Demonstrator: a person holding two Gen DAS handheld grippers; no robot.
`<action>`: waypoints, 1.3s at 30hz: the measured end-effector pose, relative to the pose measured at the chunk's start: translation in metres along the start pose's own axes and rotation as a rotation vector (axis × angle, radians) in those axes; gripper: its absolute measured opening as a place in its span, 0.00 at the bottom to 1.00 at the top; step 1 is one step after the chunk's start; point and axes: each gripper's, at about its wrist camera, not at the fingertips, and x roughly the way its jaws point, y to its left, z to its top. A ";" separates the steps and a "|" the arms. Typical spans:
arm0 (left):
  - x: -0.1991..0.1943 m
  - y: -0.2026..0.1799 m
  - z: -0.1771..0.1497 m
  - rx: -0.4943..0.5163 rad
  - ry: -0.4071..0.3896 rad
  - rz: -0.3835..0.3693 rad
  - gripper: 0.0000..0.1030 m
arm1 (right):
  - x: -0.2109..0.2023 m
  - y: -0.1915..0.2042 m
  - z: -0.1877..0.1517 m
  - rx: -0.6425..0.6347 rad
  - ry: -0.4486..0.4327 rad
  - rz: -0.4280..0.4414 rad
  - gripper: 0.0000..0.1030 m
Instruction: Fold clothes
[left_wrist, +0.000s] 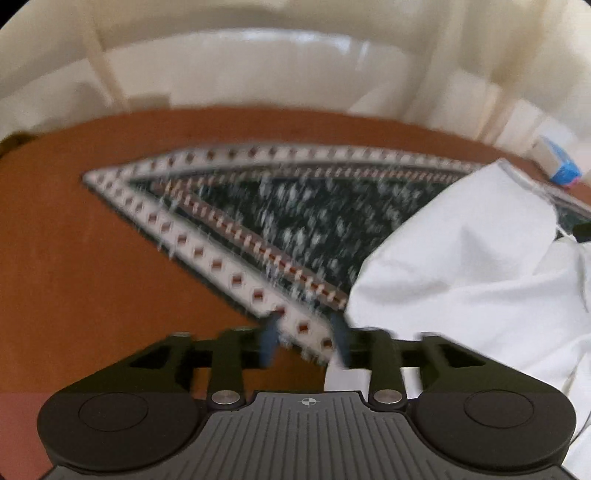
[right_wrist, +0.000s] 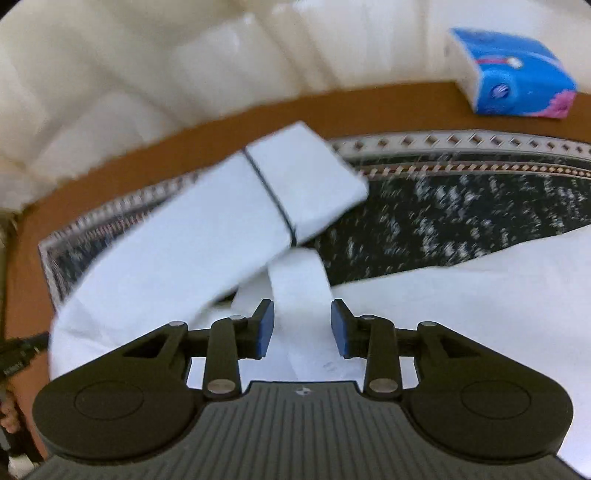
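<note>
Left tool (left_wrist: 306, 341), nearest the lens in its own view: jaws apart, blue pads (left_wrist: 266, 341) blurred, nothing gripped. Between the pads lie the white border of a mat (left_wrist: 207, 254) and, at the right pad, the edge of the garment (left_wrist: 458, 258). The garment, white cloth, is heaped to the right of the tool and covers the mat's right part. Beyond it the mat shows a dark speckled field and a white border with small brown diamonds, lying flat on the brown surface (left_wrist: 66, 229). A blue pack (left_wrist: 561, 166) stands at the far right edge. Pale cushions fill the background.

Right tool (right_wrist: 302, 328): jaws apart, a white strip of the garment (right_wrist: 299, 280) running between the pads (right_wrist: 266, 326); whether either pad touches it cannot be told. The garment spreads under and to both sides of the tool. A sleeve (right_wrist: 221, 221), crossed by a dark line, extends up and to the right over the mat (right_wrist: 461, 221). Farther off, the surface (right_wrist: 369, 107) carries the pack (right_wrist: 513, 74) at its far right.
</note>
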 end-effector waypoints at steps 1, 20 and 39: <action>0.000 -0.001 0.002 0.012 -0.004 -0.005 0.75 | -0.003 0.000 0.008 -0.018 -0.025 0.000 0.40; 0.055 -0.025 0.008 0.138 0.159 -0.102 0.24 | 0.069 0.030 0.086 -0.268 0.131 -0.014 0.17; 0.026 0.038 -0.001 -0.216 -0.013 0.089 0.00 | 0.086 0.179 0.139 -0.745 -0.214 -0.159 0.07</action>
